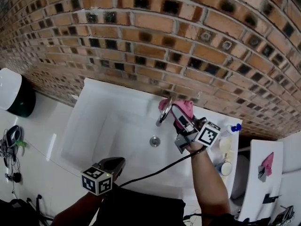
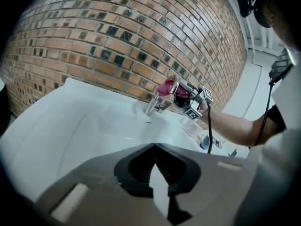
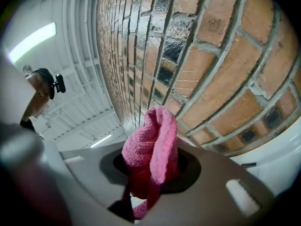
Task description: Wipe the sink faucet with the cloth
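The right gripper [image 3: 153,168] has its two grey jaws clamped on a bunched pink terry cloth [image 3: 153,145], which stands up past the tips in a thick fold while a thin tail hangs below. Seen from the head view, that cloth [image 1: 184,108] sits at the top of the shiny chrome sink faucet [image 1: 163,113], apparently pressed against it, though actual contact is hard to confirm. The faucet rises from the back rim of the white rectangular basin [image 1: 103,121], close under the red-brown brick wall [image 1: 141,32].

The left gripper [image 2: 155,147] has its jaws brought together at the tips with nothing between them. It hangs over the basin's front edge [image 1: 110,166], well apart from the faucet.

The likely trouble lies in the grip. Only a narrow pinch holds the bunch, so dragging it hard around the spout could pull it out of the jaws. Pressing too deep could bring bare jaw plastic against the chrome or the bricks. A sideways sweep of the forearm might also tip the white spray bottle with a blue cap [image 1: 230,130] standing just beside it.
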Tool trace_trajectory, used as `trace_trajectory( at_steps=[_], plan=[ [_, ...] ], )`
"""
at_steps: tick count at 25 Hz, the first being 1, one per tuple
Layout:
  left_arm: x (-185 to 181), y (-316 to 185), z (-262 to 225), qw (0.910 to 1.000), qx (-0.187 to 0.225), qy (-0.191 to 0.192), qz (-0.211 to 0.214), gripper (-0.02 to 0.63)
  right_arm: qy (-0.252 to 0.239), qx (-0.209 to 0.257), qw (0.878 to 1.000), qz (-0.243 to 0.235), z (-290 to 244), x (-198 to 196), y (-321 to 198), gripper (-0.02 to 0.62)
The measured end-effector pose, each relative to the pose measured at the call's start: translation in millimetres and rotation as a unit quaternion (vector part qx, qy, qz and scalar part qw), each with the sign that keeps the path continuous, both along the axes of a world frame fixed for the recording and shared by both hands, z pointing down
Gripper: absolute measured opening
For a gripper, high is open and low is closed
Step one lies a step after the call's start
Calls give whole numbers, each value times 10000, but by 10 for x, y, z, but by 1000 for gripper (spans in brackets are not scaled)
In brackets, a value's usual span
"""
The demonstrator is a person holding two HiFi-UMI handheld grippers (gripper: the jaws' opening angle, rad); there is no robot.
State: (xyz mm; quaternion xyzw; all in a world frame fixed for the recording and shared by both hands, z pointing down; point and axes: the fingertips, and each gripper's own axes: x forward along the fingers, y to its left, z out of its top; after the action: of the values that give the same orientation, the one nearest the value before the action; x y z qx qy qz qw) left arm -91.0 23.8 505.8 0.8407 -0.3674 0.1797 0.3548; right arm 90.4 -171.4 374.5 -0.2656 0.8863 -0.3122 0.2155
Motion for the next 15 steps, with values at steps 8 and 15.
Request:
trace_trajectory(
  at_steps=[8,15],
  plan=[
    [314,-47,-35,9998,37,28,217,6,-122,4,9994,-330,-34,-97,189,115],
    [394,-114,35,9995,-2,-65,295,6,-29,32,9986,-520,14,-175,350,115]
  ],
)
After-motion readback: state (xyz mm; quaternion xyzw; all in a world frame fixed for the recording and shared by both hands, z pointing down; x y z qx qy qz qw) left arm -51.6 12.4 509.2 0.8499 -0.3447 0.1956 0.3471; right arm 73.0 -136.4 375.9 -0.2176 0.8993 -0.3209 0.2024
